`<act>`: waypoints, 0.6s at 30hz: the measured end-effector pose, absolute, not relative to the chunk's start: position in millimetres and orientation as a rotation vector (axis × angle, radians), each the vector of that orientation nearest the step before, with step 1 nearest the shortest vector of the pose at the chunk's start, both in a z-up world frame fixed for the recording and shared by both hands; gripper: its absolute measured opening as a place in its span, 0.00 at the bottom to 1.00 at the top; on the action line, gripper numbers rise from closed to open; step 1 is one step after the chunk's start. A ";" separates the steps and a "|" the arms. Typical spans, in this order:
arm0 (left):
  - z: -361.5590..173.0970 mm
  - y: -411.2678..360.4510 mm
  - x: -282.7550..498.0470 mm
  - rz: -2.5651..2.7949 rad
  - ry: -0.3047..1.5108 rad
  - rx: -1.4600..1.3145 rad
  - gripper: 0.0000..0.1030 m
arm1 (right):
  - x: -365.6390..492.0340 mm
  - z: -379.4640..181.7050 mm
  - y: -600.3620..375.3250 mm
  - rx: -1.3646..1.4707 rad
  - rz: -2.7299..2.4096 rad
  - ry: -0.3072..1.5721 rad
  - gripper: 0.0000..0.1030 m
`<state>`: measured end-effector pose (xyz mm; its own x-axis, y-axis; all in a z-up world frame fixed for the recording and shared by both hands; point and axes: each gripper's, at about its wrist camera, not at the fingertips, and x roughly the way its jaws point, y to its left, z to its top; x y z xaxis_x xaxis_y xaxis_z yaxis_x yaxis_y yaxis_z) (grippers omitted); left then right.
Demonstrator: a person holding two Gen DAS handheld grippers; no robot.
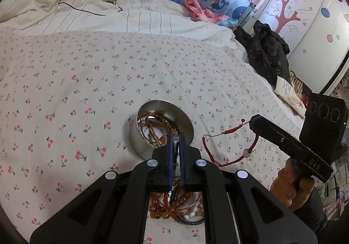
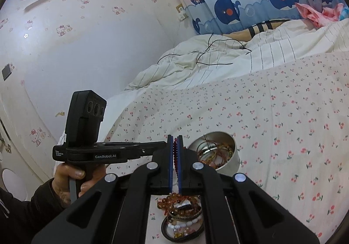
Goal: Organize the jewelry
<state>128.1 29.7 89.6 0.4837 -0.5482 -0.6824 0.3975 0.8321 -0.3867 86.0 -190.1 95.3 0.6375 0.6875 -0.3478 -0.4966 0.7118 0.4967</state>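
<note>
A steel bowl (image 1: 139, 135) (image 2: 231, 156) with several bracelets inside sits on the cherry-print bedsheet (image 1: 76, 91). My left gripper (image 1: 176, 135) hangs over the bowl's near rim with its jaws shut; no held thing shows clearly between the pads. To the right of the bowl, my right gripper (image 1: 254, 121) (image 2: 175, 138) is shut on a red cord bracelet (image 1: 205, 143) (image 2: 175, 156), whose loop with a white bead (image 1: 245, 153) dangles just above the sheet. A pile of amber and white bead bracelets (image 1: 161, 211) (image 2: 172, 199) lies on a dark-rimmed round dish (image 2: 165, 233) below both grippers.
A crumpled striped duvet (image 1: 130, 17) with a thin black cable (image 1: 72, 2) lies at the bed's far end. A black jacket (image 1: 266, 52) and a white pouch (image 1: 288, 93) sit off the bed's right edge. A hand holds the left gripper's body (image 2: 104, 154) near the wall.
</note>
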 end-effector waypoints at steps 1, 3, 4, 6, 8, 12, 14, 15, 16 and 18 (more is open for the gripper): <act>90.2 29.5 128.3 -0.580 0.894 -0.187 0.05 | 87.7 96.6 -189.5 0.374 0.694 0.547 0.04; 92.2 31.0 129.8 -0.579 0.886 -0.198 0.05 | 92.7 99.1 -188.4 0.377 0.694 0.543 0.04; 93.2 30.9 130.4 -0.581 0.883 -0.202 0.04 | 94.8 99.9 -187.8 0.379 0.694 0.541 0.04; 95.5 30.7 132.1 -0.585 0.881 -0.201 0.04 | 99.9 102.4 -186.1 0.378 0.694 0.540 0.04; 91.5 30.6 132.0 -0.584 0.914 -0.174 0.04 | 100.6 103.2 -185.4 0.376 0.695 0.539 0.04; 73.2 31.6 127.4 -0.523 0.989 -0.046 0.12 | 98.0 93.7 -187.1 0.377 0.685 0.565 0.04; 60.6 32.2 128.5 -0.482 1.023 -0.003 0.58 | 99.0 87.0 -188.6 0.394 0.680 0.585 0.04; 56.4 34.4 128.6 -0.429 1.009 0.015 0.63 | 99.2 84.8 -189.3 0.399 0.678 0.592 0.04; 52.0 35.4 130.3 -0.414 1.011 0.019 0.70 | 99.3 81.8 -189.1 0.403 0.679 0.603 0.04; 44.5 32.5 135.2 -0.429 1.028 0.017 0.76 | 99.2 77.9 -187.3 0.401 0.682 0.616 0.04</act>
